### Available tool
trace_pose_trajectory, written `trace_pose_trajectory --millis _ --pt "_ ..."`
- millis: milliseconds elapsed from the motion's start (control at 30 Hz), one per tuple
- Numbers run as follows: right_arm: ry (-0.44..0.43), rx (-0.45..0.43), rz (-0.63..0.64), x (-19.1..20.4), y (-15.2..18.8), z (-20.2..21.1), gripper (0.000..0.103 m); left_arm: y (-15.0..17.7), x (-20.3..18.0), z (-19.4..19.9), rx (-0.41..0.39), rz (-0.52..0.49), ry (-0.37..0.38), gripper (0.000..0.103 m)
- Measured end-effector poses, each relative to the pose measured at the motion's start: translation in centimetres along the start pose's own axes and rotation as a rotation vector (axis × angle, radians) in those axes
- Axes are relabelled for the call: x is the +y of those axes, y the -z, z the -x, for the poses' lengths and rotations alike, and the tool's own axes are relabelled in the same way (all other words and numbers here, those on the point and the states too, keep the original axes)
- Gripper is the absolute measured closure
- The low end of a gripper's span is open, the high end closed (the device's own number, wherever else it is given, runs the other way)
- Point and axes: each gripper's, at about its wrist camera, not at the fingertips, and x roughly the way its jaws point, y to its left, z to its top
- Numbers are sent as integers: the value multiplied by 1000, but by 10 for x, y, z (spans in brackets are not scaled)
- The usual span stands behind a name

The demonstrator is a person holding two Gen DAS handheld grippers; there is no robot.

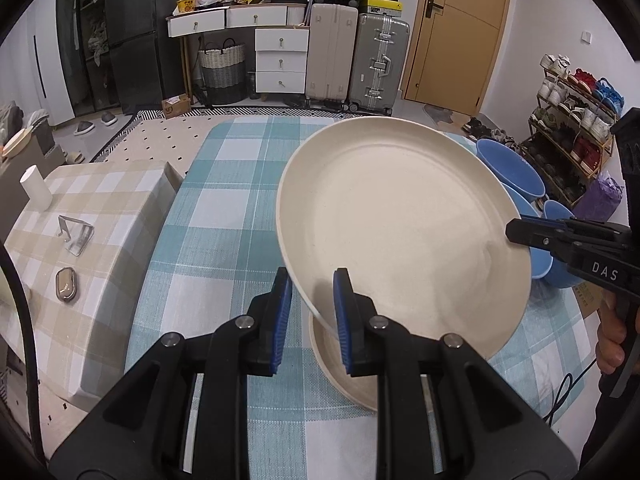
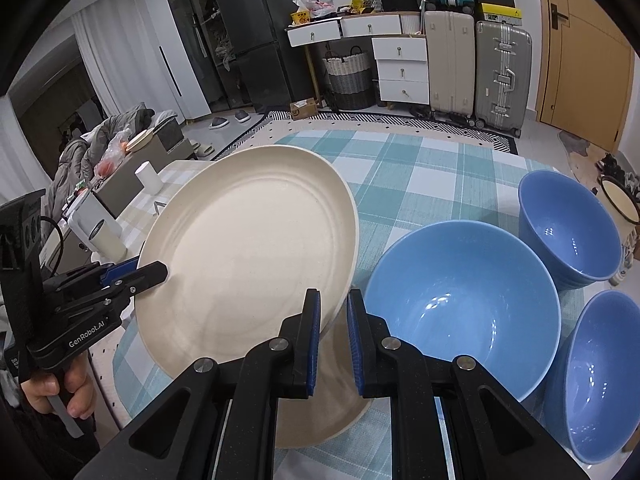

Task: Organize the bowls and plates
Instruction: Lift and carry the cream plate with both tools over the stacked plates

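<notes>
Plates first: the upper cream plate (image 1: 400,232) hangs tilted over the teal-check tablecloth (image 1: 224,216), directly above a second cream plate (image 1: 340,376) lying flat beneath it. Both your grippers pinch its rim. Left gripper (image 1: 314,316) is nearly closed, rim between the blue pads at the plate's 7 o'clock edge. Right gripper (image 2: 334,336) is likewise clamped on the opposite edge, seen at 5 o'clock in its own view. Three blue bowls (image 2: 460,312) sit unstacked at 3 o'clock of the plates, nearer your right hand. Judgement: lower plate lies straight down from the held one; level it, then descend to nest.
</notes>
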Motion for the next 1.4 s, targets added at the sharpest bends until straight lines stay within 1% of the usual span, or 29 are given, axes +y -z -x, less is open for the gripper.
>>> trace_pose_trajectory --millis 433,567,900,1400 --pt "0 -17 11 7 29 1 88 20 -1 5 14 -1 3 86" --pt "1 -17 7 8 38 1 88 31 -4 5 23 -8 4 86" --pt "7 -23 1 10 60 4 87 46 -6 -6 45 -22 -5 86" --pt "21 1 13 15 81 -5 85 58 -6 -28 71 -41 -31 86"
